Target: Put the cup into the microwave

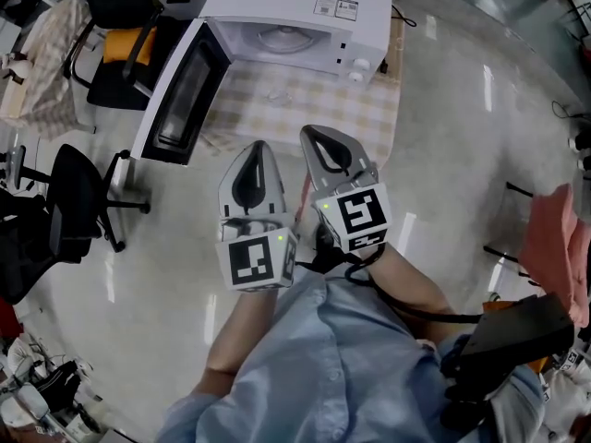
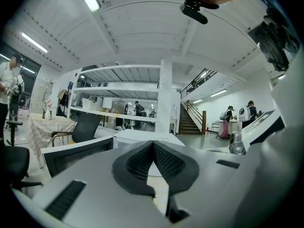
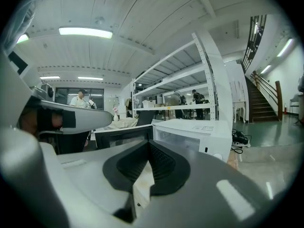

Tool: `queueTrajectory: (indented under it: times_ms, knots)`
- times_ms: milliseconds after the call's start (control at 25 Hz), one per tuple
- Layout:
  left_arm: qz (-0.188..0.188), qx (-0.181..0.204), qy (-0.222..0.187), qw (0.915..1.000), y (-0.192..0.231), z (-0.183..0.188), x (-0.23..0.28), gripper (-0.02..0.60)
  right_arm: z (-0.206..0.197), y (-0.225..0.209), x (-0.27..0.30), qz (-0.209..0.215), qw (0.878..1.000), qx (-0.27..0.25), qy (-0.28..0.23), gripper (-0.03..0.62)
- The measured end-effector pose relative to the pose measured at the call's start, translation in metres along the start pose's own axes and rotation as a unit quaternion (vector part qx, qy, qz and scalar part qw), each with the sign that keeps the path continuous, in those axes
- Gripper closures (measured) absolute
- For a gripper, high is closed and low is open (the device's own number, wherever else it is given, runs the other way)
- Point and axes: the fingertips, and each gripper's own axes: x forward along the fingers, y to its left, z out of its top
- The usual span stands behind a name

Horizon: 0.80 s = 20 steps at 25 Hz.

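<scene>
- Person's blue shirt [image 1: 351,367]: nearest, well back from the microwave [image 1: 305,3].
- Microwave: door [image 1: 180,90] swung open, cavity holding only a turntable [image 1: 282,35].
- Left gripper [image 2: 153,144] and right gripper [image 3: 148,144]: both clenched on nothing, short of the microwave's table [image 1: 369,118].
- Cup [image 1: 275,93]: apparently the faint clear shape just before the microwave. Likely light, stiff, slippery, fragile; grip across the wall below the rim.

On the right gripper [image 3: 148,144], grey jaws with black ribbed pads meet at the tips, nothing between them — beyond stands a boxy white microwave [image 3: 199,136], its dark-windowed door [image 3: 122,137] swung open leftward.
</scene>
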Motion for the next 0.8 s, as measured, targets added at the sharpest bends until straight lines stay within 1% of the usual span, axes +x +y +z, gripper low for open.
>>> queueTrajectory:
  times_ms: [160,320,480,800]
  knots:
    - [-0.021,0.006,0.002,0.9998,0.021,-0.003,0.019,0.575,-0.004,-0.003,0.023,-0.026,1.000,0.000,0.001,0.592]
    - [-0.061,0.002,0.012,0.9981,0.037,-0.004,0.044,0.575,-0.006,-0.008,0.047,-0.060,0.998,0.004,0.007,0.592]
    - [-0.094,-0.001,0.023,0.9953,0.051,-0.008,0.066,0.575,-0.010,-0.010,0.071,-0.084,0.996,0.015,0.016,0.592]
    - [-0.121,-0.007,0.042,0.9918,0.079,-0.023,0.099,0.575,-0.028,-0.016,0.106,-0.116,0.993,0.027,0.028,0.590]
